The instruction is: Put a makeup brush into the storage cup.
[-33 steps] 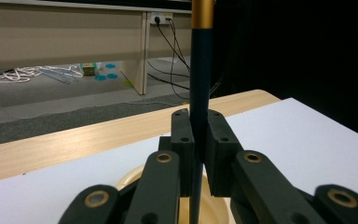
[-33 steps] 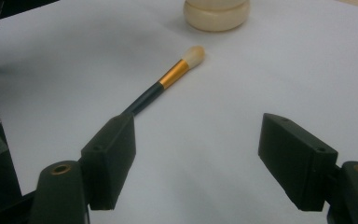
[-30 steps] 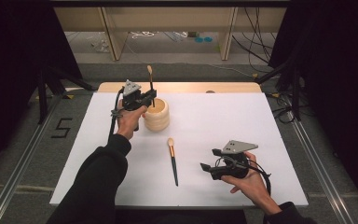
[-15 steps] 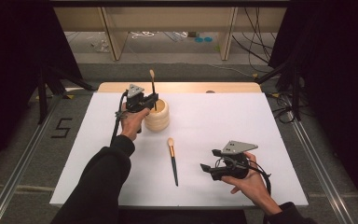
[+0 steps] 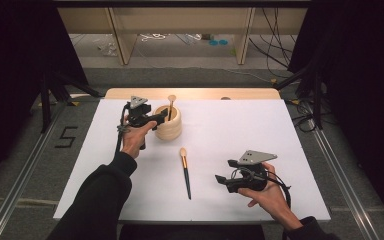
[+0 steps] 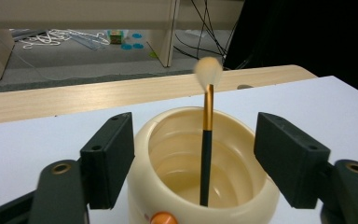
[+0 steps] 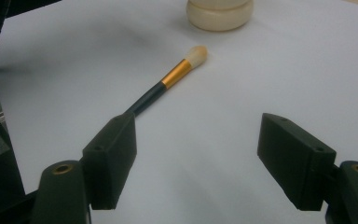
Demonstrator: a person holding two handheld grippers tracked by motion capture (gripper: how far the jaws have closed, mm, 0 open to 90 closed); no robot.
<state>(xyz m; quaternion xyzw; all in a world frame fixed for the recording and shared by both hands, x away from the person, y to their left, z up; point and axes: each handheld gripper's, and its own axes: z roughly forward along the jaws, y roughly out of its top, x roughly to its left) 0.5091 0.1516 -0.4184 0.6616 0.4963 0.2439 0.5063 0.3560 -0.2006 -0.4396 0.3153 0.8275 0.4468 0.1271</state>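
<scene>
Cream cup (image 6: 200, 186) has a brush (image 6: 206, 154) standing inside. The left gripper (image 6: 193, 154) has just let go, jaws wide. The right gripper (image 7: 198, 156) is wide, holding nothing.

Bright even overhead light, dark surround, soft shadows, brush tip (image 6: 208, 71) blurred, bg soft

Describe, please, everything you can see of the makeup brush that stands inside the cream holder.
The makeup brush has a slim black handle, a gold metal-looking ferrule and a pale, fluffy rounded tip. It stands nearly upright in the cream holder, bristles up, handle end on the holder's floor. The left claw has just been opening; its jaws stand wide on either side of the holder, clear of the brush, and nothing grips it.
</scene>
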